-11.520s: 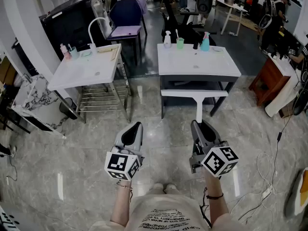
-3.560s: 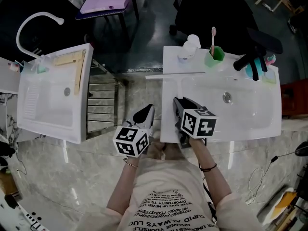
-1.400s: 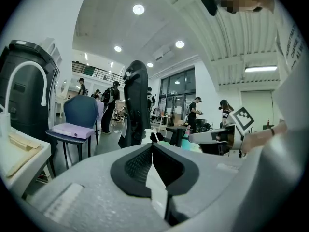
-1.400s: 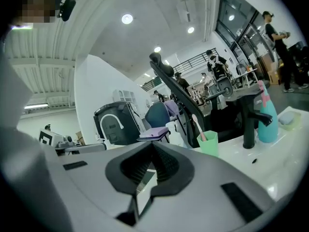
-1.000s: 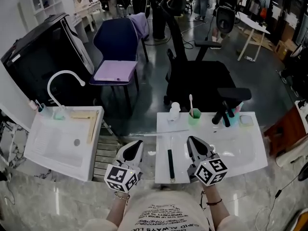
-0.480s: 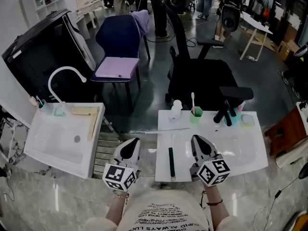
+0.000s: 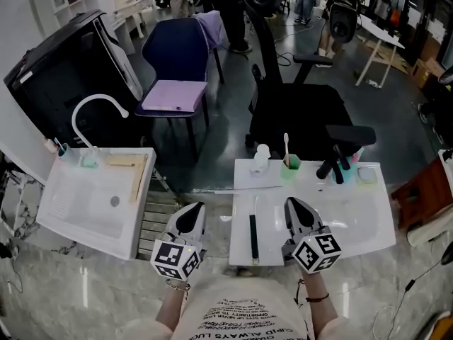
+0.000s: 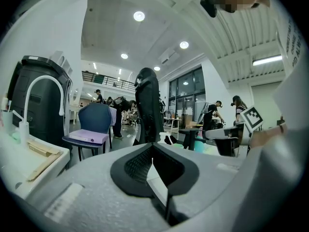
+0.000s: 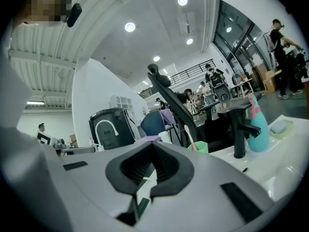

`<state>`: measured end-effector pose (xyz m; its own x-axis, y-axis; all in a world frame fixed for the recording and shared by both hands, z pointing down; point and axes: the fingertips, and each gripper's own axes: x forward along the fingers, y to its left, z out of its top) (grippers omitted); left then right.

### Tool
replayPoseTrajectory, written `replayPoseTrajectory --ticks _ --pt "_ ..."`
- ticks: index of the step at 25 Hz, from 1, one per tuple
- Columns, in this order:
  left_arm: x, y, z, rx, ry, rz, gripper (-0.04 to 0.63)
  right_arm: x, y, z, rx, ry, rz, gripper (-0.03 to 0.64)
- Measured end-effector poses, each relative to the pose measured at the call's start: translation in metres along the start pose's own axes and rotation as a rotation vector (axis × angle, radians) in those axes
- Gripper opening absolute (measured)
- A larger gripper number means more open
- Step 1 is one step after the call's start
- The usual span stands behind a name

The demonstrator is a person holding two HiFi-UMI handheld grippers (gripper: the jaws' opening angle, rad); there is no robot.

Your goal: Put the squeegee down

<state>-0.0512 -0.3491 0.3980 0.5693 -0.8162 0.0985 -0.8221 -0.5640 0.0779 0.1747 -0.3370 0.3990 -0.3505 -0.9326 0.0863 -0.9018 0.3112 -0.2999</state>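
Note:
The squeegee lies flat on the right white sink counter. Its black handle points toward me and its long white blade lies crosswise at the far end. My right gripper hovers just right of the handle, apart from it, jaws shut and empty; in the right gripper view the jaws also meet with nothing between them. My left gripper hangs left of the counter over the gap between the sinks, shut and empty, and its jaws are closed in the left gripper view too.
Along the counter's back stand a white bottle, a green cup with a toothbrush, a black faucet and a teal bottle. A second sink with a curved white faucet stands left, a metal rack between. Chairs stand behind.
Earlier my right gripper held the squeegee by its handle; now the squeegee rests on the counter, free of the gripper. Over the last second both grippers and the squeegee stayed put.

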Motion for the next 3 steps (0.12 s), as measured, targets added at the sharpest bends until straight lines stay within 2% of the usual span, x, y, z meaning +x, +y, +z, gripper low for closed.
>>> replayPoseTrajectory --ticks 3 --pt "0.0024 -0.0010 -0.0030 0.001 0.009 -0.001 0.023 0.0007 -0.0034 -0.0007 0.004 0.003 0.000 0.004"
